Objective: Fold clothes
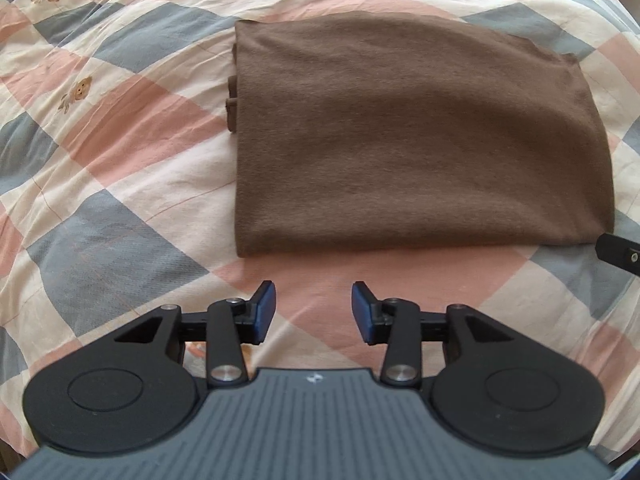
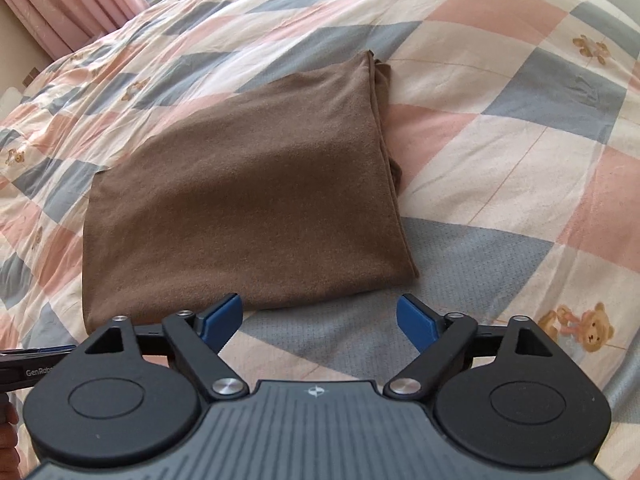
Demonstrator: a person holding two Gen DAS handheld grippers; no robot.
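A brown garment (image 1: 412,136) lies folded into a flat rectangle on the checked bedcover (image 1: 120,152). My left gripper (image 1: 313,312) hovers just short of its near edge, jaws open, nothing between the blue pads (image 1: 264,312). In the right wrist view the same brown garment (image 2: 248,200) fills the middle. There my right gripper (image 2: 319,322) stands wide open at the garment's near right corner, over the bedcover (image 2: 500,152), with nothing in it. A black tip of the right gripper (image 1: 618,250) shows at the edge of the left view.
The bedcover is a quilt of pink, grey and cream squares with small bear prints (image 2: 588,328). Pink curtains (image 2: 68,0) hang at the far left. Part of the other gripper's body (image 2: 28,368) shows at the left edge.
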